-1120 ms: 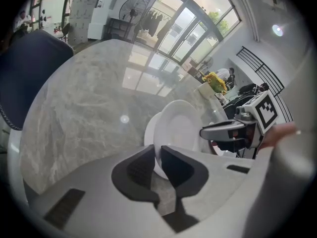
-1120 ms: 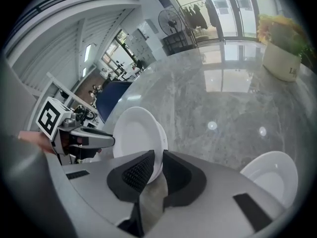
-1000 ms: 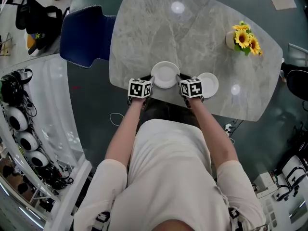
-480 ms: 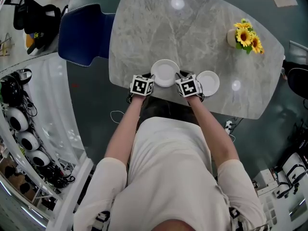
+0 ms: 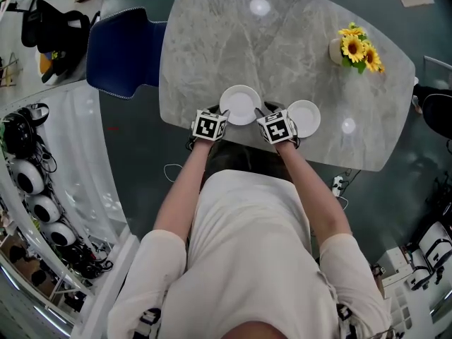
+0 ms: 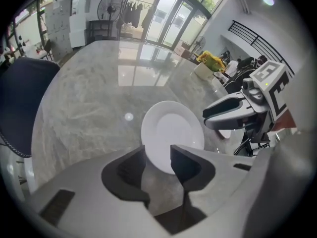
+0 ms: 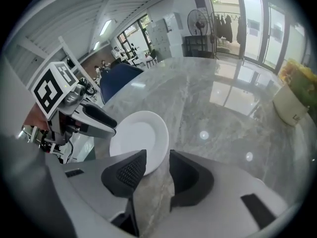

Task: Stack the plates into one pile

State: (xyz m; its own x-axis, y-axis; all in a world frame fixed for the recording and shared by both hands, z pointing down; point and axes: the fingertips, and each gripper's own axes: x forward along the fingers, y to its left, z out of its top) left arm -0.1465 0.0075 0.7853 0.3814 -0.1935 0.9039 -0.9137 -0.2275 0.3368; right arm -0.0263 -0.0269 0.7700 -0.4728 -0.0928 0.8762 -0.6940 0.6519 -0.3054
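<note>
A white plate (image 5: 240, 104) lies flat on the grey marble table (image 5: 282, 41) near its front edge. A second white plate (image 5: 304, 117) rests to its right. My left gripper (image 5: 224, 114) is at the first plate's left near rim and my right gripper (image 5: 260, 113) at its right near rim. In the left gripper view the plate (image 6: 172, 133) has its near rim between the jaws of the left gripper (image 6: 157, 158), which have just been opening and do not press on it. In the right gripper view the right gripper (image 7: 157, 166), also just opened, straddles the plate's (image 7: 134, 137) rim loosely.
A pale vase of sunflowers (image 5: 355, 51) stands at the table's far right. A dark blue chair (image 5: 127, 51) sits at the table's left side. The table's front edge runs just under both hands. Equipment and cables crowd the floor at the left (image 5: 28, 175).
Both marker cubes have rolled a little while the hands stayed at the plate's two sides. The plate lies in the same spot on the table.
</note>
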